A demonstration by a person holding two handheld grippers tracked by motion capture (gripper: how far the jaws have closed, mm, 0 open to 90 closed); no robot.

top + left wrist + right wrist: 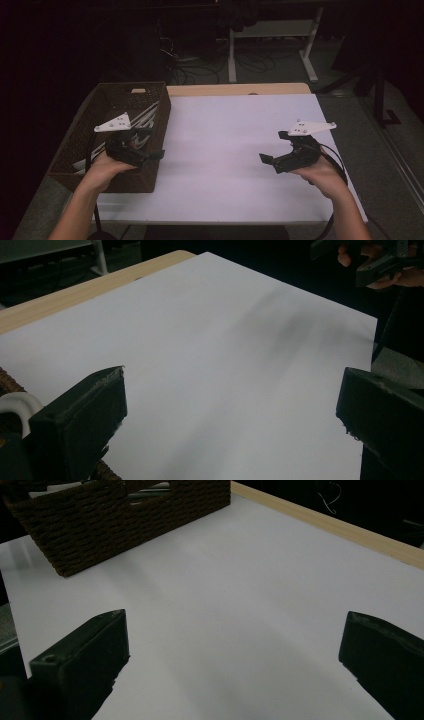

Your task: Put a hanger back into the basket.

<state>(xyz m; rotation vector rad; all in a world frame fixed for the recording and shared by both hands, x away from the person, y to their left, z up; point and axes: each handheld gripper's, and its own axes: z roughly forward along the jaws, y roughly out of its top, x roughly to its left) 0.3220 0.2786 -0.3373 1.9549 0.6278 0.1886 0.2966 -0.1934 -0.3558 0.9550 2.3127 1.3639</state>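
Both claws hanging wide apart, empty: left claw (150,145) over basket (80,150) rim, right claw (274,149) over desk (225,130). Risk: left snagging rim, tipping white rods (145,116).

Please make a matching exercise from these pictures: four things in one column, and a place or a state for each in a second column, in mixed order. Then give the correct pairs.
Things:
1. basket
2. left gripper
3. right gripper
4. white rods

Places or states:
A. lying inside the basket
B. open, above the right part of the white sheet
C. dark brown, woven, at the table's left edge
D. open, above the basket's right wall

Pairs: 1-C, 2-D, 3-B, 4-A
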